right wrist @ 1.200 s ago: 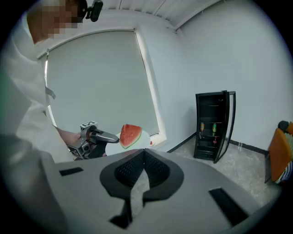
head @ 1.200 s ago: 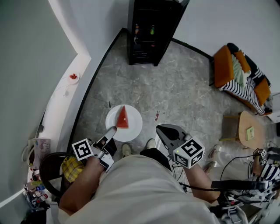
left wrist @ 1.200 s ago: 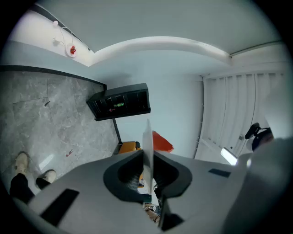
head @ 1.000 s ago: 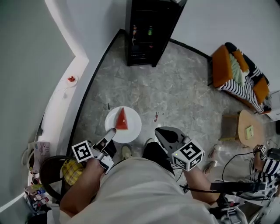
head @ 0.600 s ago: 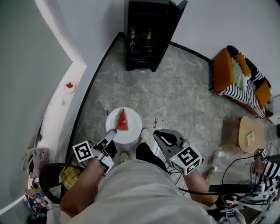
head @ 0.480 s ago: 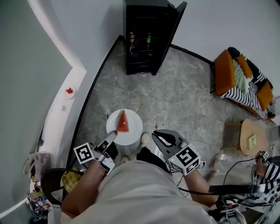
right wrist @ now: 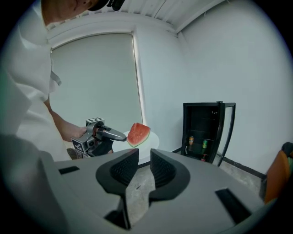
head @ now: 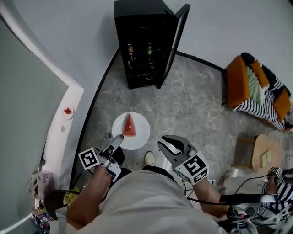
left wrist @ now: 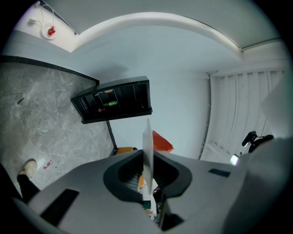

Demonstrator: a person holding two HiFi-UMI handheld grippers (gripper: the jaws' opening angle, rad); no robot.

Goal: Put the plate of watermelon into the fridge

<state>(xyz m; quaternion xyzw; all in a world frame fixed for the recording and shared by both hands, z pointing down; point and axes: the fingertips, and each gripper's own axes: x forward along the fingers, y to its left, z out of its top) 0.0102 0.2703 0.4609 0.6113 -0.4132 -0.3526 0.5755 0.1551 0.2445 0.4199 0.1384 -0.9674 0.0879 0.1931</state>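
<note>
While the fridge [head: 143, 43] stands open, the left claw [head: 117, 139] pinches the plate [head: 142, 133] by its rim.
Edge-on plate half hides the watermelon [left wrist: 161, 142] in the left gripper view; right claw [head: 168, 144] spread, empty.

One plate [head: 143, 133], one watermelon wedge [head: 129, 126], one fridge [head: 137, 13], two bottles [head: 130, 49] [head: 149, 49] inside, one orange armchair [head: 249, 84].

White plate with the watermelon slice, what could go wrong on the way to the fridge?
1. The left gripper pinches the round white plate only at its near rim, so it could tilt or slip out.
2. The red watermelon wedge sits unsecured on it and might slide off.
3. Bottles stand on a shelf in the open black fridge; the plate could knock them.
The open right gripper supports nothing.
</note>
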